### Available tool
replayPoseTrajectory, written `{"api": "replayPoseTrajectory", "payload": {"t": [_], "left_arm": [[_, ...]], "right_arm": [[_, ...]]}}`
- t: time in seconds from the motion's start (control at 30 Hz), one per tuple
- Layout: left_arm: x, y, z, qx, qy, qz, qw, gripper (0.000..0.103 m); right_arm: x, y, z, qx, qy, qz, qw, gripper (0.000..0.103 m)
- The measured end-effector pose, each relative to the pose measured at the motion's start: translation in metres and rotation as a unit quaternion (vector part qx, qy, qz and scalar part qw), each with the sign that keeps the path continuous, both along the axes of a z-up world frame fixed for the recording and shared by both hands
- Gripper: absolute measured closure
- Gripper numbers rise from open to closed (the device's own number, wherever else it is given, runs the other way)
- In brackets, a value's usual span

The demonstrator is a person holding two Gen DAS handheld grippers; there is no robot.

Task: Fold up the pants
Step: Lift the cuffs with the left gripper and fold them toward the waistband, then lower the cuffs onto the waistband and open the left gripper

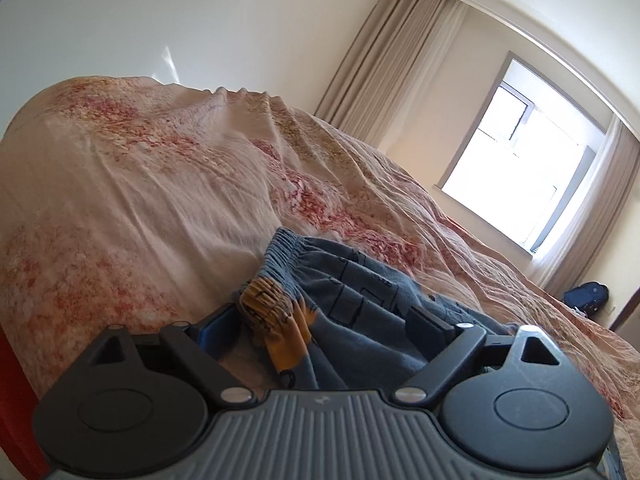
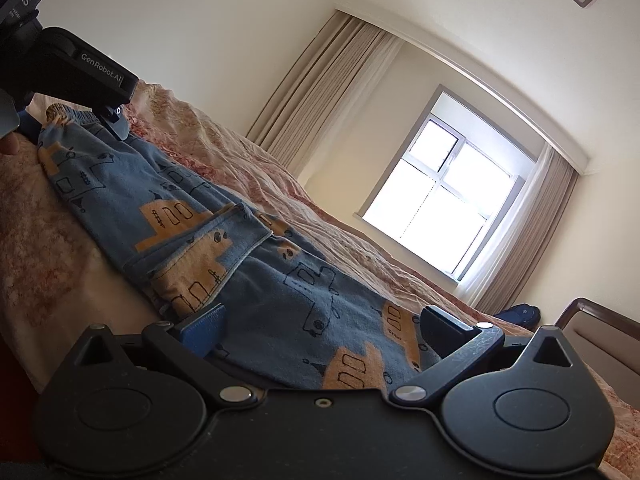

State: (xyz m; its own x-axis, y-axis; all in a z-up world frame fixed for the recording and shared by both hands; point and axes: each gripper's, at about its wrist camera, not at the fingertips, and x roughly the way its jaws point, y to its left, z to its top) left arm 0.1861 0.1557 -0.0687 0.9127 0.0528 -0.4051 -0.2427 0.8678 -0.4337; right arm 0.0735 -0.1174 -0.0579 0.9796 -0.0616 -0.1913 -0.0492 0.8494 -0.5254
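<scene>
Blue pants [image 2: 256, 264] with orange vehicle prints lie on a bed, folded lengthwise. Their elastic waistband [image 1: 280, 252] shows in the left wrist view. My left gripper [image 1: 320, 320] is open, its fingers wide apart on either side of the waistband end with cloth bunched between them. It also shows in the right wrist view [image 2: 68, 120], at the far end of the pants. My right gripper [image 2: 320, 324] is open, its fingers spread wide around the near leg end of the pants.
The bed has a pink and cream floral cover [image 1: 140, 184]. A bright window [image 2: 444, 196] with beige curtains [image 2: 328, 84] is behind. A dark bag [image 1: 588, 296] sits on the floor. A brown footboard or chair edge [image 2: 600, 328] is at the right.
</scene>
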Motion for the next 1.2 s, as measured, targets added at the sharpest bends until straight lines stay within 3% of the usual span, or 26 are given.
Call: {"api": "replayPoseTrajectory", "payload": {"t": [0.03, 0.13, 0.23, 0.33, 0.63, 0.77, 0.93, 1.2], "left_arm": [[-0.001, 0.0, 0.0, 0.007, -0.003, 0.009, 0.9999, 0.032], [0.001, -0.005, 0.0, 0.055, -0.001, 0.007, 0.9985, 0.052], [-0.001, -0.013, 0.002, 0.103, -0.006, 0.0, 0.9947, 0.069], [-0.002, -0.027, 0.011, 0.155, -0.012, -0.001, 0.9878, 0.08], [-0.013, -0.073, 0.06, 0.25, -0.079, -0.043, 0.9639, 0.083], [-0.02, -0.101, 0.089, 0.268, -0.118, -0.085, 0.9524, 0.083], [-0.029, -0.148, 0.116, 0.289, -0.16, -0.148, 0.9322, 0.082], [-0.034, -0.237, 0.12, 0.297, -0.17, -0.27, 0.8999, 0.082]], "right_arm": [[-0.001, 0.001, 0.0, -0.003, -0.001, 0.0, 1.0, 0.0], [-0.001, 0.0, 0.0, -0.004, -0.002, -0.001, 1.0, 0.0], [-0.001, -0.001, 0.0, 0.001, -0.001, -0.001, 1.0, 0.0], [-0.001, 0.0, 0.0, -0.001, -0.002, -0.001, 1.0, 0.0], [-0.002, -0.004, 0.002, 0.015, -0.008, -0.006, 1.0, 0.0], [-0.004, -0.02, 0.013, 0.066, -0.036, -0.03, 0.997, 0.0], [-0.003, -0.05, 0.025, 0.139, -0.047, -0.06, 0.987, 0.0], [-0.014, -0.109, 0.038, 0.19, -0.058, -0.096, 0.975, 0.0]]}}
